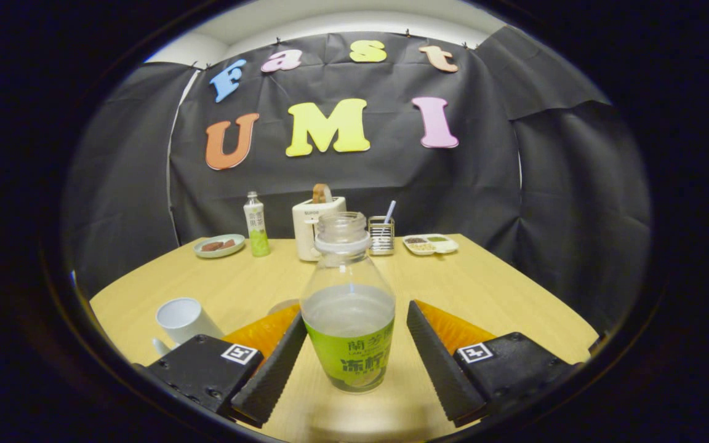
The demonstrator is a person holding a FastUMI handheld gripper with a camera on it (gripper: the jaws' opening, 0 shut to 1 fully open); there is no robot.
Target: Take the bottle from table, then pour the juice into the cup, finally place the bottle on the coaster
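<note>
- Bottle (348,307) upright on table (484,289), cap off, between gripper (349,354) fingers; gaps both sides, not touching.
- White cup (183,320) left of bottle, nr left finger.
- Toaster (314,224), 2nd bottle (256,224), plate (219,245) well beyond bottle.

bottle (348,360): green label, print not read | tool (356,311): square coded markers, fingers apart flanking bottle

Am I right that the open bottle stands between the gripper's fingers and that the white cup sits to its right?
Not quite: in the gripper view the white cup sits to the left of the bottle, beside the left finger. The bottle does stand uncapped between the open gripper's fingers.
</note>
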